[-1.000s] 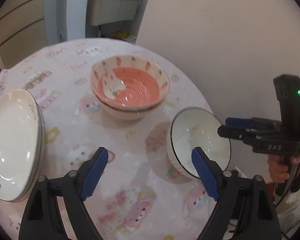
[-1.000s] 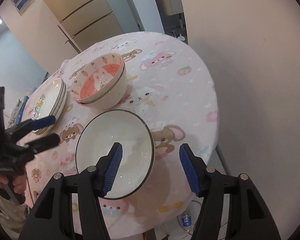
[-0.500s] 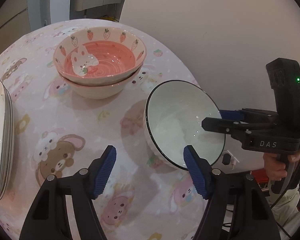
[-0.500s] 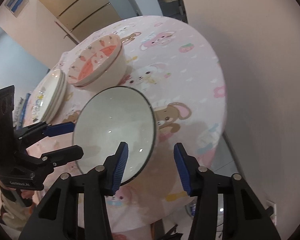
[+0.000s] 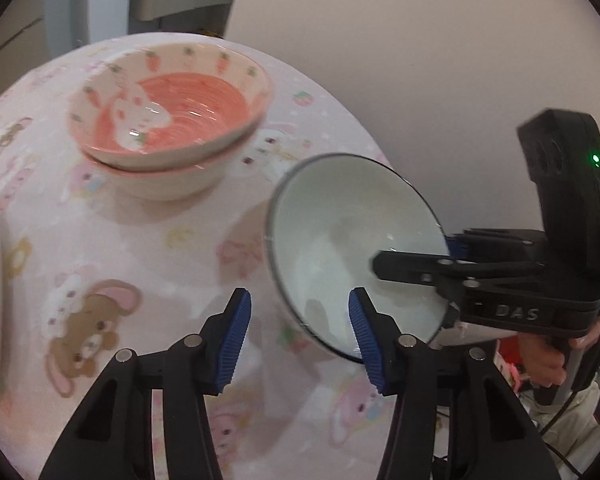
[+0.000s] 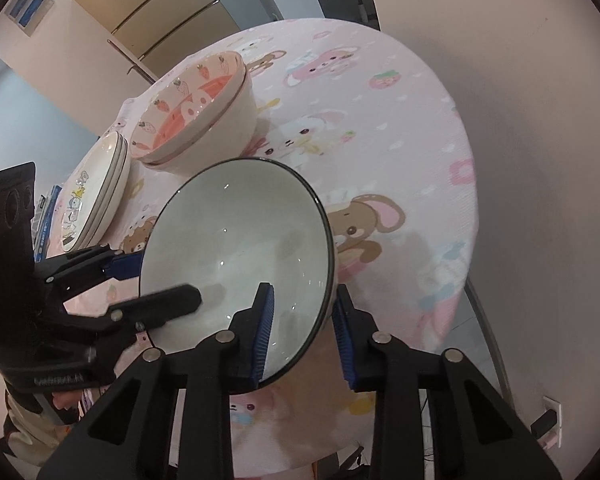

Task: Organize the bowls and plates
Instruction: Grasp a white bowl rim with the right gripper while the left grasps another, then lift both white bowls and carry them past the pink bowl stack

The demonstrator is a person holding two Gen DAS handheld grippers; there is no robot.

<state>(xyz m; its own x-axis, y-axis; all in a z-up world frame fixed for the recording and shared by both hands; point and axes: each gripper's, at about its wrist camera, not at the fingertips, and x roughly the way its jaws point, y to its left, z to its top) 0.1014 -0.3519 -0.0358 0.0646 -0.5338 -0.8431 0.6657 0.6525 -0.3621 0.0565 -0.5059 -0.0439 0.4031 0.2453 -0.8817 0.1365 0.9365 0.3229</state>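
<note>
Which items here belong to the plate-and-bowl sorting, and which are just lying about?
Job items:
white bowl
stacked pink carrot bowls
stacked plates

Lying about:
blue items beyond the plates
wall plug

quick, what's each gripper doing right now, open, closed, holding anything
Left gripper: jaws closing, straddling the white bowl's rim, not yet gripping.
Right gripper: jaws closing over the same bowl's rim, pads not yet pressing.
</note>
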